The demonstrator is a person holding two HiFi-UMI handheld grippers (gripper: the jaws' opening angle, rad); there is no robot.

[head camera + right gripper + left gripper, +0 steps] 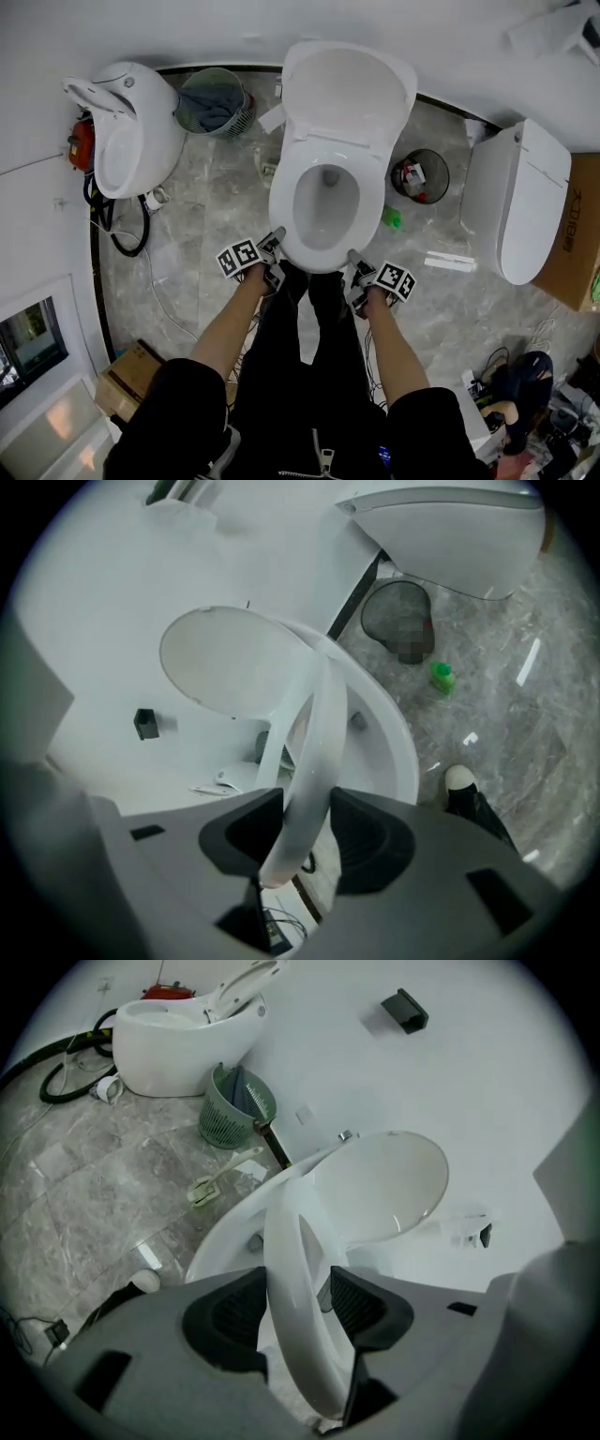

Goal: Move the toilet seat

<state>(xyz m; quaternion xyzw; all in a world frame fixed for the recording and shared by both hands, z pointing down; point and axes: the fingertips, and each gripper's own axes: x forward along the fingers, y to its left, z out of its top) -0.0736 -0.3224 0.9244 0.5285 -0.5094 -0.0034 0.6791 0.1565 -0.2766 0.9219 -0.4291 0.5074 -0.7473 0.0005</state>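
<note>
White toilet seat (284, 202) sat on the middle toilet's bowl (325, 202), held at its front edge from both sides. Left hand-held gripper (277, 246) was clamped on the front-left of the ring and right hand-held gripper (356, 267) on the front-right, each with its marker cube towards the person. In the left gripper view the seat (291, 1279) ran edge-on between the two dark pads, and the pad (246, 1309) on the picture's left was pressed flat against it (the other pad sat right at the rim, contact harder to read). The right gripper view showed the same: the seat (314, 761) was pinched between both pads and tilted up off the bowl rim (398, 738). Lid (349, 89) stood open, leaning back towards the wall. Grey marble floor (206, 216) around it was cluttered: a second toilet (131, 131) at left with a green basket (216, 101) just beside it, a black bin (420, 176) and a green bottle (391, 217) to the right of the bowl, a third toilet (516, 202) further right against a cardboard box (579, 234). The person's legs (305, 319) in dark trousers stood directly in front of the bowl.
</note>
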